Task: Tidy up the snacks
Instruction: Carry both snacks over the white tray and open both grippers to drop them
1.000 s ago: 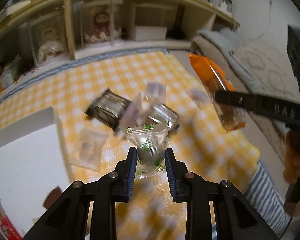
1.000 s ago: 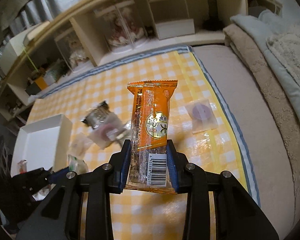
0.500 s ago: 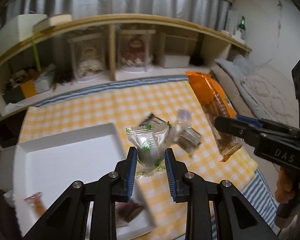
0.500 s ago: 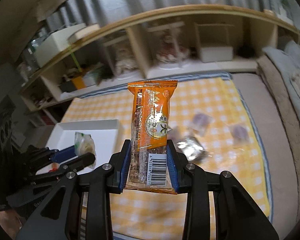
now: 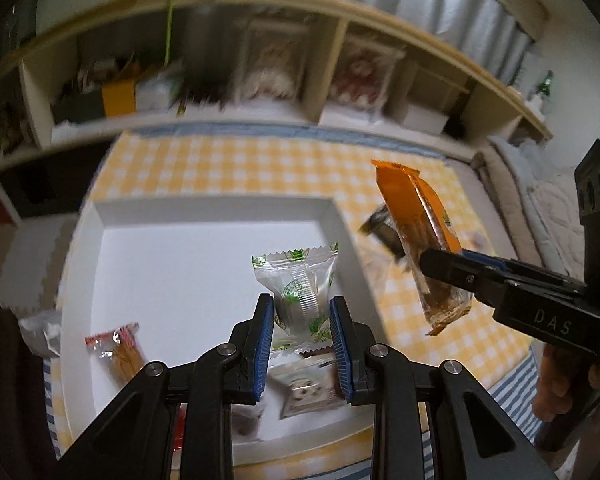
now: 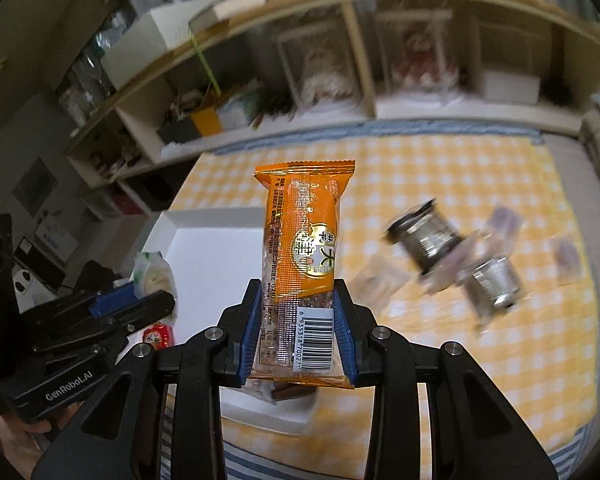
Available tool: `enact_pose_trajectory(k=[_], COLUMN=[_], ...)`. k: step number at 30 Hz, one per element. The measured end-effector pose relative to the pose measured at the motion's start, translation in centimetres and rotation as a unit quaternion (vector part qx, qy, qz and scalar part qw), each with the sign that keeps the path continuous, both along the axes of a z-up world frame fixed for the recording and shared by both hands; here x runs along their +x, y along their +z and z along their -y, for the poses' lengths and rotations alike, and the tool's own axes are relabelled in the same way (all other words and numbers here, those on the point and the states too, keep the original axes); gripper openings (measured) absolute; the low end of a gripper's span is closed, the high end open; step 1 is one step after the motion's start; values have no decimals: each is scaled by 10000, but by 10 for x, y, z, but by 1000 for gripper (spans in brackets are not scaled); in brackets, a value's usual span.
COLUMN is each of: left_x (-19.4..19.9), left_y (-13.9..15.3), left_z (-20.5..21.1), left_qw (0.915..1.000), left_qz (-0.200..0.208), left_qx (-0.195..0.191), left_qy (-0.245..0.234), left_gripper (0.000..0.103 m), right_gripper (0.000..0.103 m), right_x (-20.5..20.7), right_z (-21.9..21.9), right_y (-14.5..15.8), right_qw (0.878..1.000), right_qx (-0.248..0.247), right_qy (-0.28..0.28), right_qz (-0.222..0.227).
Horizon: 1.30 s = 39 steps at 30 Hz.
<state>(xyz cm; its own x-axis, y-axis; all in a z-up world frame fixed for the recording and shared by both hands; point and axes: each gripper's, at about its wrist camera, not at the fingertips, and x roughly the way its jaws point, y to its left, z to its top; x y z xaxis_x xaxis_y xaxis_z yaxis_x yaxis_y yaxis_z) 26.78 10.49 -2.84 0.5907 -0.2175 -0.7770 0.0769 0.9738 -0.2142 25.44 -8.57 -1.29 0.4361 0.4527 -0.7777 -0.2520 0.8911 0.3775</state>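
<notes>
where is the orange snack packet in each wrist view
Left wrist view: the orange snack packet hangs at the right, seen edge-on, clamped in the right gripper over the yellow checked cloth.
Right wrist view: it stands upright in the centre, barcode at the bottom, between that gripper's pads.
Shared landmark: the white box, centre-left in the left view, left of centre behind the packet in the right view.
</notes>
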Motion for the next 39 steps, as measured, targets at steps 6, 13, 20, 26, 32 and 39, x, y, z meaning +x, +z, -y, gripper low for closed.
enact_pose_trajectory(k=[6,13,20,26,32,39], left_x=[19,33,52,60,70,59], left_y=[-19,-38,-45,-63,-68,-58], left_z=[-19,-30,-34,-31,-22,-19], left_qw=[9987,9955,9939,9928,9925,9930], left_qz=[-502,-936,-1032,-1137,-1197,-1171], left_qx=[-58,-121,-377,-348,-177,9], left_qy=[-4,-8,-87,-155,-154,-153], left_gripper=[28,28,28,29,52,82], right_gripper=[34,34,39,56,69,91], right_x=[28,58,77,78,61,41], right_z=[-31,-55,-65,-55,-44,-36], right_y=[-33,-67,-84,-83,-79,-71], right_qw=[9990,9968,9957,9958,9964,9973], right_qx=[-79,-235,-330,-270,-280,-224], right_qy=[99,107,83,-69,30,146], right_qz=[-428,-758,-867,-877,-803,-678])
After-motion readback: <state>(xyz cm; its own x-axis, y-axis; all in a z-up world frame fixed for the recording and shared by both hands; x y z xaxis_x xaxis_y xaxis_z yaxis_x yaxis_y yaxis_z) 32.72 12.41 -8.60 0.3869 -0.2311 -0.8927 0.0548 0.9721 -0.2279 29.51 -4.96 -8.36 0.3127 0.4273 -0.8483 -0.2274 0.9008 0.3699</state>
